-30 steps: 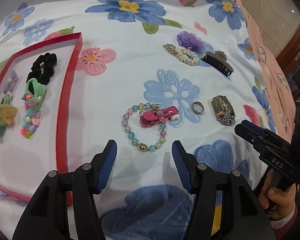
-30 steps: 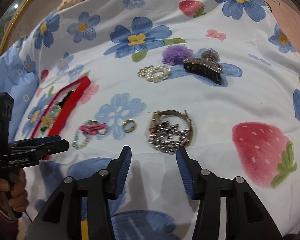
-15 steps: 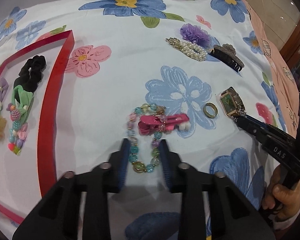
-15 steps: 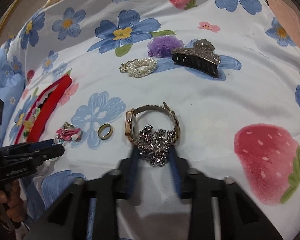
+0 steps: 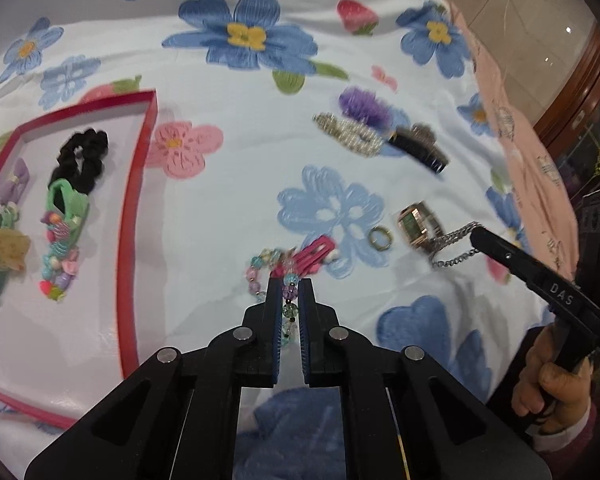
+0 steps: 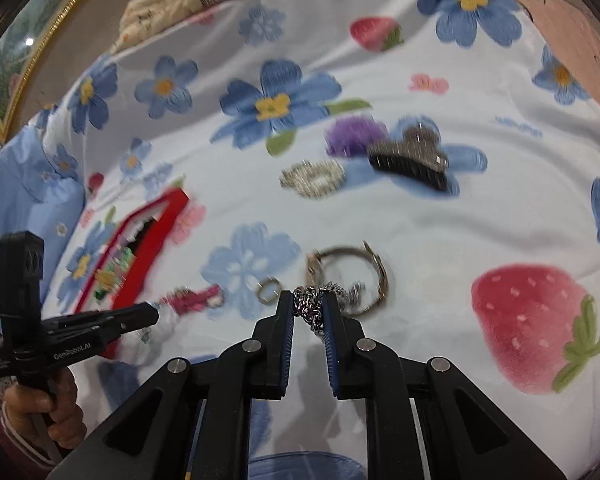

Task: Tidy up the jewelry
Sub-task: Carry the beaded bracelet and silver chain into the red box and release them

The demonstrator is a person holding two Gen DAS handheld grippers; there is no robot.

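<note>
Jewelry lies scattered on the flower-print bedspread [image 5: 240, 184] I am working over, and part of it already sits in the red tray [image 5: 134, 216] off to the left: a black scrunchie [image 5: 82, 160] and some bright hair ties. Loose on the cloth are a dark claw clip [image 6: 412, 158], a purple pom [image 6: 352, 134] and a pearl clip [image 6: 314, 178] at the far side, then the watch [image 6: 350, 276], the pink clip [image 5: 314, 258] and a small ring [image 5: 381, 237] close in.

My left tongs [image 5: 289, 292] have just been closing and are now clamped on the beaded bracelet [image 5: 288, 292], its beads pinched between the blue pads. My right tongs [image 6: 308, 308] have also just been closing and grip the bunched silver chain [image 6: 310, 306], which looks caught up with the watch.

The risks I see from here: the pink clip rests across the bracelet, so lifting may drag it along and drop it short of the tray. The round beads could roll out of the pads. The chain may tow the watch with it, or slide free if only a few links are pinched. With both hands close together, a careless swing could knock the ring away.
</note>
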